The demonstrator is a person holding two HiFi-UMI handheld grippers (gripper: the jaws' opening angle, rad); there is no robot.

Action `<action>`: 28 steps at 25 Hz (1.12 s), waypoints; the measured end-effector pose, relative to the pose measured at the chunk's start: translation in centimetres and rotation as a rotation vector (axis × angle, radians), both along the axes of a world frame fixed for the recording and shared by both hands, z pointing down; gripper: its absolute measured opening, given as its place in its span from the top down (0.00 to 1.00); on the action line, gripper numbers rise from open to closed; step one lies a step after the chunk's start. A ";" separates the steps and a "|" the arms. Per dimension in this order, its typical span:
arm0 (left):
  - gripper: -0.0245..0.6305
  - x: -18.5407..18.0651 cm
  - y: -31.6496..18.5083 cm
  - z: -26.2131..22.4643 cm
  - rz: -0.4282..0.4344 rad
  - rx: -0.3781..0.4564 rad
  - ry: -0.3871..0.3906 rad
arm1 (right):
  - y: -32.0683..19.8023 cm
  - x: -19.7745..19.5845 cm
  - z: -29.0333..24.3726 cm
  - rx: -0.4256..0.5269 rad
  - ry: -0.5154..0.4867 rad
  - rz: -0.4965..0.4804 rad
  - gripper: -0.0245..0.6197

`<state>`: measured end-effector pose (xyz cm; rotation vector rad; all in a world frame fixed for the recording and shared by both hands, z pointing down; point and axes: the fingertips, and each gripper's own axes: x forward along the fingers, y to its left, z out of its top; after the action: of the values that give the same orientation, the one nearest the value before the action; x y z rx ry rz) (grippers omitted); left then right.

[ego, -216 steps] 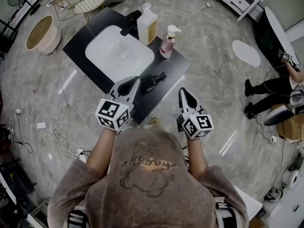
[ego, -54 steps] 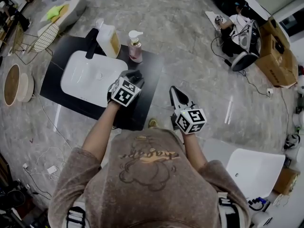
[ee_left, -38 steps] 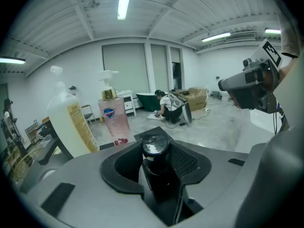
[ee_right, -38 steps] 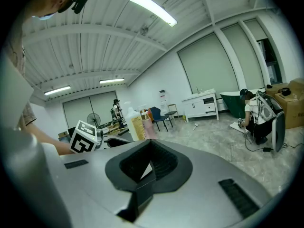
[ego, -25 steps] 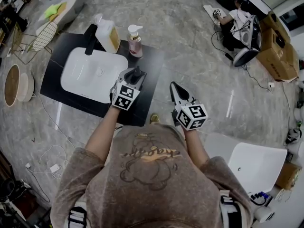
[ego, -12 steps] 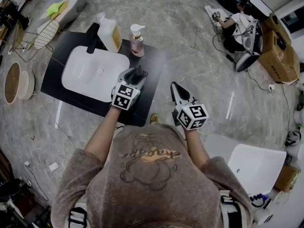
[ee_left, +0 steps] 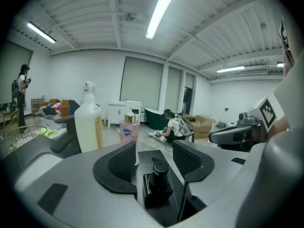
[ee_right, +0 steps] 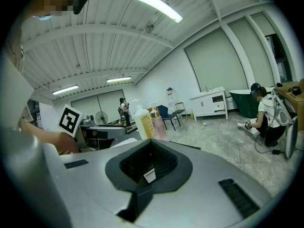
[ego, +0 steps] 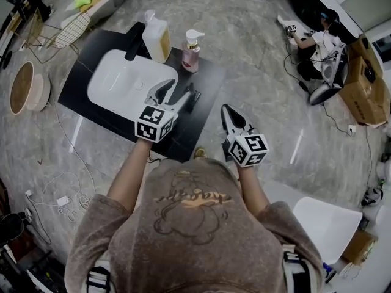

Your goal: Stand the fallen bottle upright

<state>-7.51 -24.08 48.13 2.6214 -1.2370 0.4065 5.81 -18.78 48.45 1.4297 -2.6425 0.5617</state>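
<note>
A small black pump bottle point(ego: 192, 97) stands upright on the black countertop point(ego: 209, 78), to the right of the white sink basin point(ego: 125, 81). My left gripper point(ego: 169, 94) hovers just left of and above it with its jaws spread. In the left gripper view the bottle point(ee_left: 156, 186) shows low between the two pads, which do not touch it, so the left gripper point(ee_left: 154, 151) is open. To the right of the counter, my right gripper point(ego: 231, 115) hangs with its jaws together and nothing in them. The right gripper view shows the same point(ee_right: 149, 172).
A yellow jug point(ego: 156, 39), a pink pump bottle point(ego: 191, 52) and a black faucet point(ego: 135, 32) stand at the counter's far side. A person point(ego: 321, 44) sits on the floor at the upper right near cardboard boxes point(ego: 361, 84). Cables point(ego: 73, 182) lie at the left.
My left gripper has let go of the black bottle, spread its jaws and risen back toward me. The bottle stays upright. My right gripper has hardly moved.
</note>
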 end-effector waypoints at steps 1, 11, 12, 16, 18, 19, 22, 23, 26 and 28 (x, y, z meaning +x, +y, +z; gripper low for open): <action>0.59 -0.5 0.2 -0.5 -0.010 0.008 0.008 | -0.1 -0.3 0.0 0.001 0.001 -0.009 0.96; 0.59 -4.0 2.4 -3.2 -0.122 0.050 0.087 | -1.1 -3.4 -0.8 0.021 -0.001 -0.090 0.96; 0.59 -4.3 2.6 -3.2 -0.133 0.053 0.092 | -1.2 -3.5 -0.8 0.023 0.000 -0.094 0.96; 0.60 -5.3 3.4 -3.3 -0.162 0.072 0.115 | -1.3 -3.7 -1.0 0.036 0.013 -0.106 0.96; 0.60 -5.7 3.8 -3.1 -0.174 0.076 0.117 | -1.4 -3.8 -1.1 0.044 0.018 -0.110 0.96; 0.59 -5.8 4.1 -2.9 -0.180 0.076 0.117 | -1.4 -3.8 -1.2 0.047 0.020 -0.111 0.96; 0.60 -6.2 4.7 -2.1 -0.201 0.073 0.121 | -1.3 -3.7 -1.3 0.051 0.025 -0.114 0.96; 0.60 -6.4 4.9 -1.8 -0.209 0.069 0.123 | -1.2 -3.7 -1.2 0.052 0.026 -0.114 0.96; 0.60 -6.7 5.4 -0.8 -0.234 0.064 0.121 | -1.1 -3.6 -1.0 0.055 0.032 -0.116 0.96; 0.65 -6.7 5.6 -0.5 -0.242 0.067 0.116 | -0.9 -3.5 -1.0 0.056 0.035 -0.118 0.96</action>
<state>-14.25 -18.51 47.67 2.4670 -1.5273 0.1702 2.28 -19.73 47.48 1.2741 -2.7127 0.4504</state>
